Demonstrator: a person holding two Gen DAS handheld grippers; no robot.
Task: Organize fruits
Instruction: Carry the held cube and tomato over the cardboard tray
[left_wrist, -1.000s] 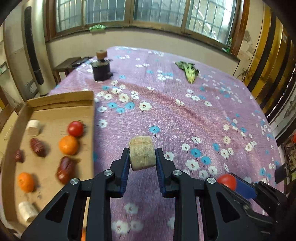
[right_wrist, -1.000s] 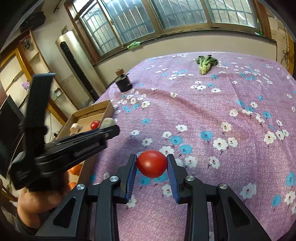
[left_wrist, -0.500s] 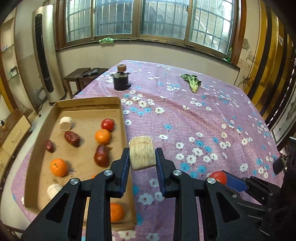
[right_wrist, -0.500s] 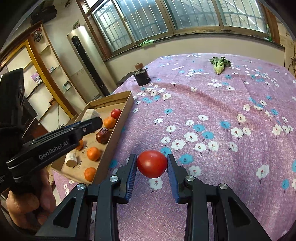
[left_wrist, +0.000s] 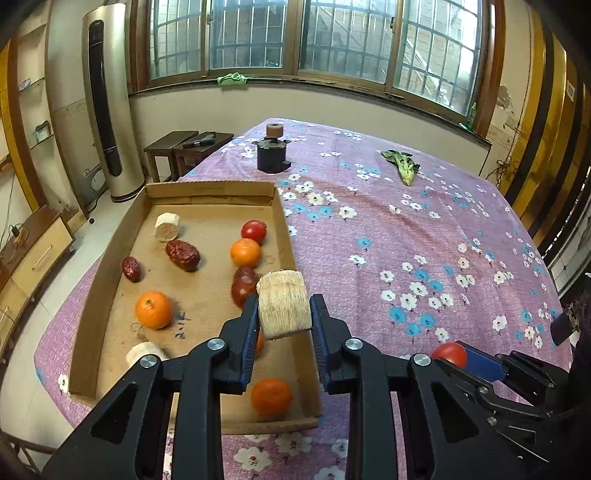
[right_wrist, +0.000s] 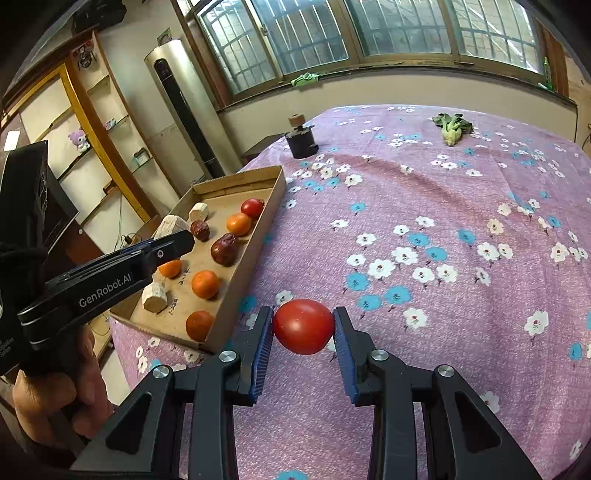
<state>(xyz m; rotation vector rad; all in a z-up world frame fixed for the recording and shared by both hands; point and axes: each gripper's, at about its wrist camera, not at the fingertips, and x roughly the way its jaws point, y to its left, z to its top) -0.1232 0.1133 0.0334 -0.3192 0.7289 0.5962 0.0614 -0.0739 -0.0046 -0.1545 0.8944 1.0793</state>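
My left gripper (left_wrist: 283, 314) is shut on a pale fibrous cylinder chunk (left_wrist: 283, 303), held over the right rim of the cardboard tray (left_wrist: 207, 190). In the tray lie oranges (left_wrist: 153, 309), red dates (left_wrist: 183, 254), a tomato (left_wrist: 254, 230) and two more pale chunks (left_wrist: 167, 226). My right gripper (right_wrist: 303, 328) is shut on a red tomato (right_wrist: 303, 325), held above the purple flowered cloth just right of the tray (right_wrist: 236, 275). The left gripper (right_wrist: 110, 273) shows at the left of the right wrist view, a hand below it. The right gripper's tomato (left_wrist: 448, 353) shows low at the right of the left wrist view.
A dark pot with a brown knob (left_wrist: 273, 153) stands at the table's far left. A green leafy vegetable (left_wrist: 402, 166) lies far back. A tall air conditioner (left_wrist: 107, 103) and low stools (left_wrist: 184, 147) stand beyond the table's left edge. Purple cloth (right_wrist: 443, 229) stretches right.
Both grippers have drawn back and left toward the tray, keeping their loads. The tray has come fully into both views, and the pale chunk now hangs over its right rim.
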